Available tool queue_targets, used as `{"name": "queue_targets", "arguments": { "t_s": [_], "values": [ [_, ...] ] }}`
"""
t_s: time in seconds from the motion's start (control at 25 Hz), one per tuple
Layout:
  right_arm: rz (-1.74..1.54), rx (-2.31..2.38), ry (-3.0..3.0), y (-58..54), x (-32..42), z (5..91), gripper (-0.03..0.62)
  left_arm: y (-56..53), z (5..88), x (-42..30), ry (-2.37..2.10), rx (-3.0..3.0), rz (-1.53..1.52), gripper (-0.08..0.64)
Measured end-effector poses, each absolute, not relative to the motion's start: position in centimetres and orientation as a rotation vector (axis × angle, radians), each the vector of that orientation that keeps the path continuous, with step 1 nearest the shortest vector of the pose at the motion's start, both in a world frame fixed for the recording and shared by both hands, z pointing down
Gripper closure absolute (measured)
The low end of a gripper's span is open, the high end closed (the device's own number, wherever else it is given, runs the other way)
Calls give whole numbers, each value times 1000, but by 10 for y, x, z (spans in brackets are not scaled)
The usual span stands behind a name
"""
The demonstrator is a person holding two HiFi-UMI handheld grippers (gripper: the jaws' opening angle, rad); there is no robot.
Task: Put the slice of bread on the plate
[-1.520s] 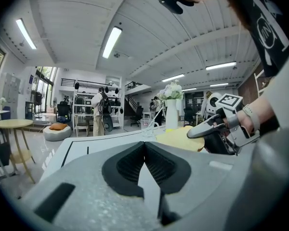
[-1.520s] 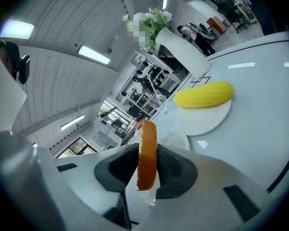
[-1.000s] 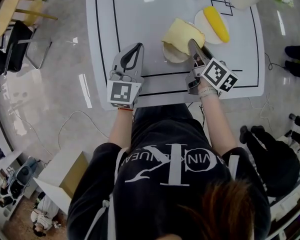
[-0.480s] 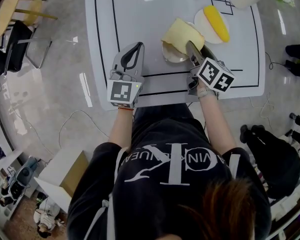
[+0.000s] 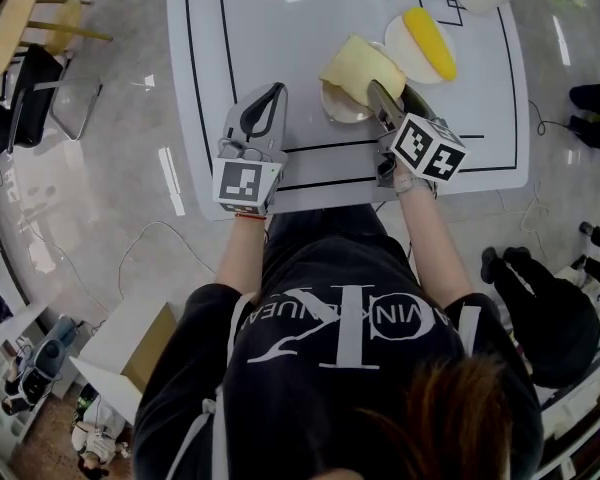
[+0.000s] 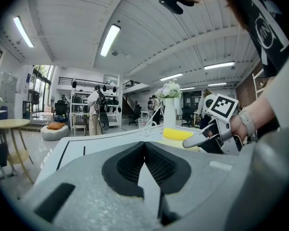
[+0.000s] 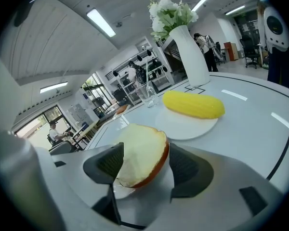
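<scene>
The pale, brown-crusted bread slice (image 7: 142, 150) is seen propped on a small white plate (image 7: 119, 190), largely hidden beneath it, with the right hand-held gripper (image 7: 143, 166) revealed only in the right gripper view as just opened, its jaws spread around the slice.

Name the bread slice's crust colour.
The bread slice has an orange-brown crust, clearest in the right gripper view.

Open-plan office, ceiling strip lights (image 6: 110, 40), desk chairs (image 6: 188, 115), polished floor (image 5: 110, 198)

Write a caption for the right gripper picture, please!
The right gripper has just been opening its jaws around the bread, which rests on a plate; corn lies behind.
</scene>
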State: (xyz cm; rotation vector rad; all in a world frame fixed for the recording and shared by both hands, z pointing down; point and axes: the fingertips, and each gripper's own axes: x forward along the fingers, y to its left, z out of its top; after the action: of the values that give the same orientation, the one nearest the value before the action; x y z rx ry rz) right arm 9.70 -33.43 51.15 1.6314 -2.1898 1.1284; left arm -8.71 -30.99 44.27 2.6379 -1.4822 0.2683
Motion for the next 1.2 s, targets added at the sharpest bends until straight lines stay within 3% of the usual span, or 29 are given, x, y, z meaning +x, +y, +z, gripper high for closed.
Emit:
{"name": "queue_targets", "arguments": {
  "t_s": [0.32,0.92,1.2],
  "values": [
    [1001,1648,-2256,-334,107,494,306,-314,435,-88,-1495,2636,229,558],
    [669,1645,-2463,-330,119,437,591,-316,411,-99,-1554,2628,153,558],
    [488,1614,-2568,-329,121,404,591,-320,397,-105,-1588,2612,110,558]
  ]
}}
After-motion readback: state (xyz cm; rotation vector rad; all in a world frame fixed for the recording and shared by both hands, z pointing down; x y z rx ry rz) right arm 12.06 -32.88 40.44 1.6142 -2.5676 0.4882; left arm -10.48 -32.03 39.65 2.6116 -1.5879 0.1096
